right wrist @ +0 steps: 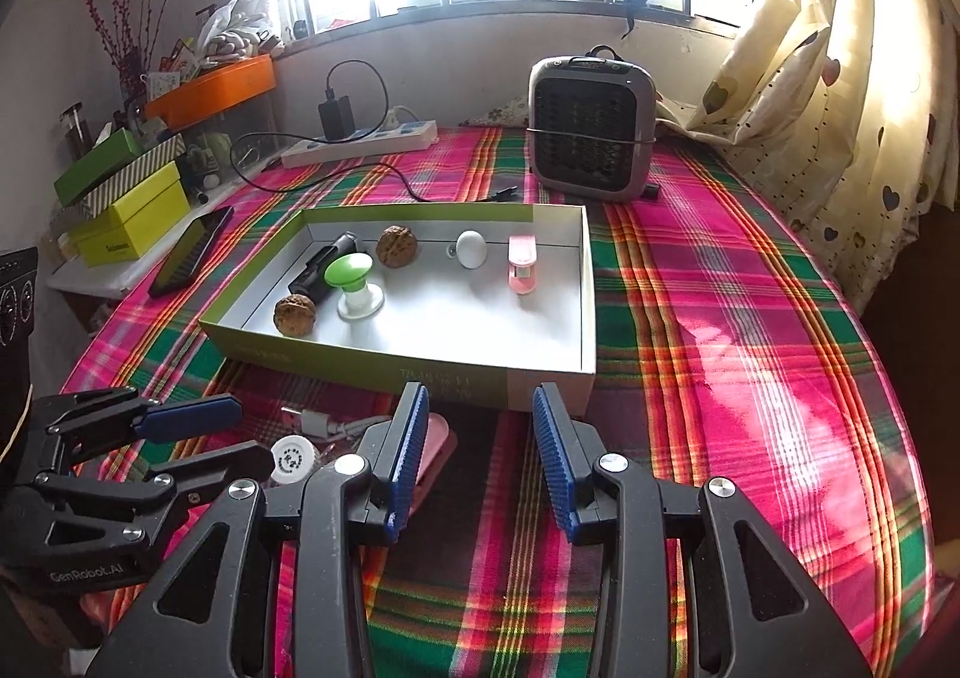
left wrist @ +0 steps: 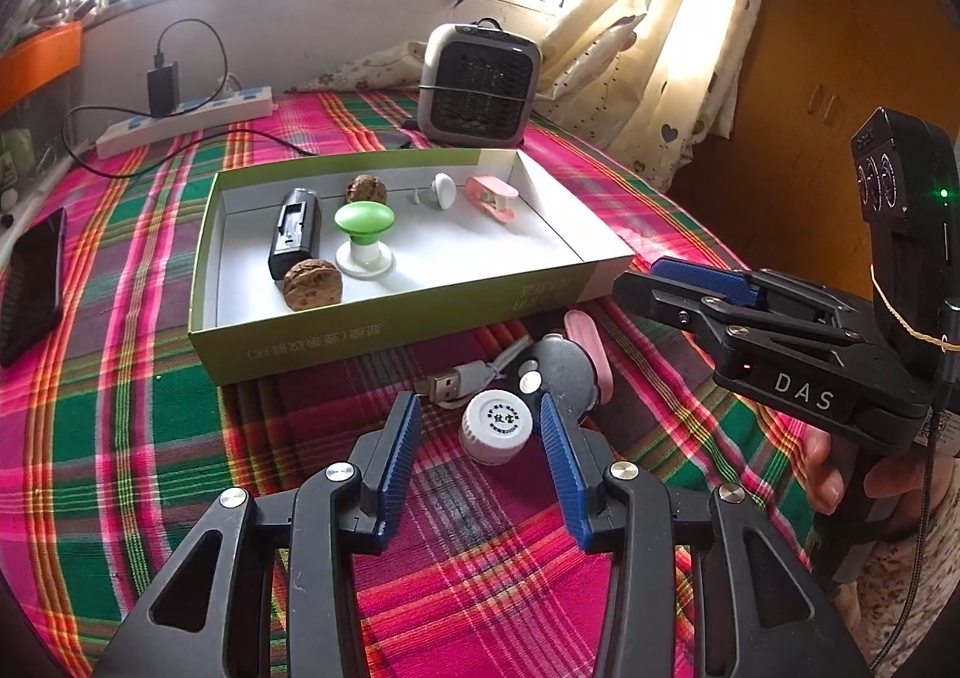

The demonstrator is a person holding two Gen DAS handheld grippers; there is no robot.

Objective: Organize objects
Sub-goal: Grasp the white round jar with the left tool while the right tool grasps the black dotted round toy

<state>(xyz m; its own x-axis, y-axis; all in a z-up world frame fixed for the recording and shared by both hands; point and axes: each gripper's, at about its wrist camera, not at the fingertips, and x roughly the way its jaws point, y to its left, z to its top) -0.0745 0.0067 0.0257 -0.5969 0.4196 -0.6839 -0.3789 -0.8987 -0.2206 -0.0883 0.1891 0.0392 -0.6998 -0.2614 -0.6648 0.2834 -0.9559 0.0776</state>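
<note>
A bright barred window, a heart-print curtain, and a desk under a pink-and-green plaid cloth [right wrist: 750, 330] set the scene. In the middle sits the shallow green cardboard box with a white inside [left wrist: 384, 327], already holding a black rectangular device, two brown walnuts, a green-topped knob, a white knob and a pink clip.

Down in front, the left gripper [left wrist: 480, 426] stands wide open, its blue ribbed pads either side of the small white plastic bottle with a printed round cap [left wrist: 497, 426], not yet touching it. The bottle lies on the cloth just in front of the box's near wall, beside a grey round disc-shaped gadget [left wrist: 564, 363], a pink oval piece [left wrist: 591, 354] and a grey USB plug on a cable [left wrist: 447, 385].

That bottle looks light, rigid and smooth, so it could roll or squirt out. My call: pinch across the ribbed cap or body, squarely, with modest force.

The right gripper [right wrist: 480, 450] is open too and holds nothing, hovering over the cloth near the box's front.

The left wrist view shows the clutter pile clearly; the right wrist view hides most of it behind its own finger, but reveals stacked green boxes [right wrist: 129, 198] and an orange tray [right wrist: 210, 87] off the desk's left edge.
</note>
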